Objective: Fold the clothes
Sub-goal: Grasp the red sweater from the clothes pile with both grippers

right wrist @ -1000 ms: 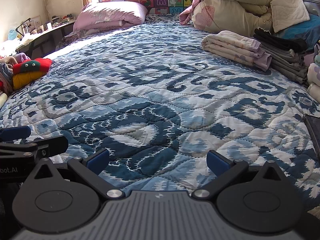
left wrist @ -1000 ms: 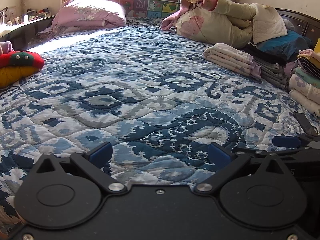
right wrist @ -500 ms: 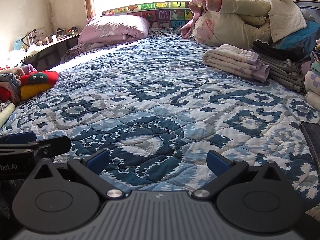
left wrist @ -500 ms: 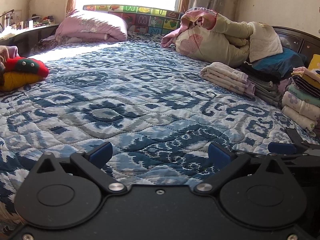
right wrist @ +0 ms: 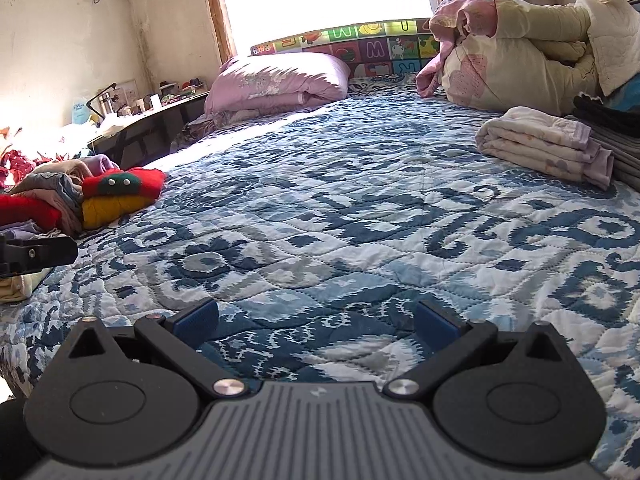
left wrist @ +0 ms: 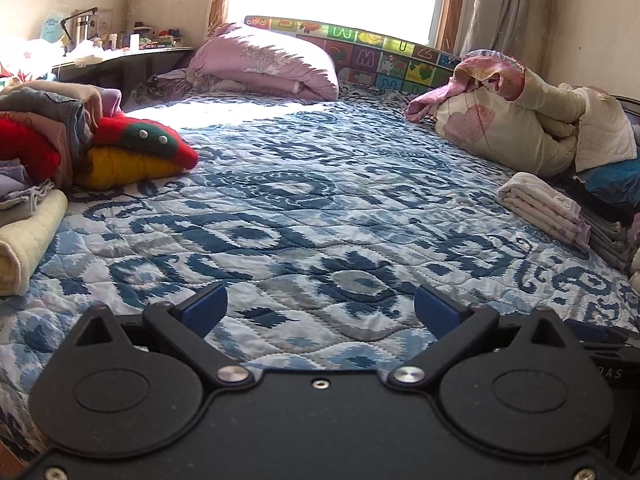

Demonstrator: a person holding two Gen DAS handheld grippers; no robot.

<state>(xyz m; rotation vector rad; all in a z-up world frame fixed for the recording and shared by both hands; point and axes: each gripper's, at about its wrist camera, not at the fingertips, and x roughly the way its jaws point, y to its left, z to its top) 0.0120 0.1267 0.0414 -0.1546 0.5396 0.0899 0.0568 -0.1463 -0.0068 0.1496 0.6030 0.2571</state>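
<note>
A heap of unfolded clothes (left wrist: pixel 44 136) lies at the bed's left side, with a red, green and yellow garment (left wrist: pixel 136 152) on its near edge; the right wrist view shows the same heap (right wrist: pixel 60 200). Folded pale clothes (left wrist: pixel 540 208) are stacked at the right (right wrist: pixel 548 144). My left gripper (left wrist: pixel 320 312) is open above the blue patterned quilt (left wrist: pixel 320 208), nothing between its fingers. My right gripper (right wrist: pixel 316 320) is open too, over bare quilt (right wrist: pixel 360 208). The left gripper's tip (right wrist: pixel 40 252) shows at the right wrist view's left edge.
A pink pillow (left wrist: pixel 264 64) and a colourful alphabet mat (left wrist: pixel 384 56) stand at the head of the bed. Bundled bedding (left wrist: pixel 520 120) sits at the far right, with grey folded clothes (right wrist: pixel 628 156) beside it. A cluttered dark shelf (left wrist: pixel 120 48) runs along the left wall.
Both grippers have tilted up and swung left, bringing the clothes heap at the left into view. Both stay open and hold nothing.
</note>
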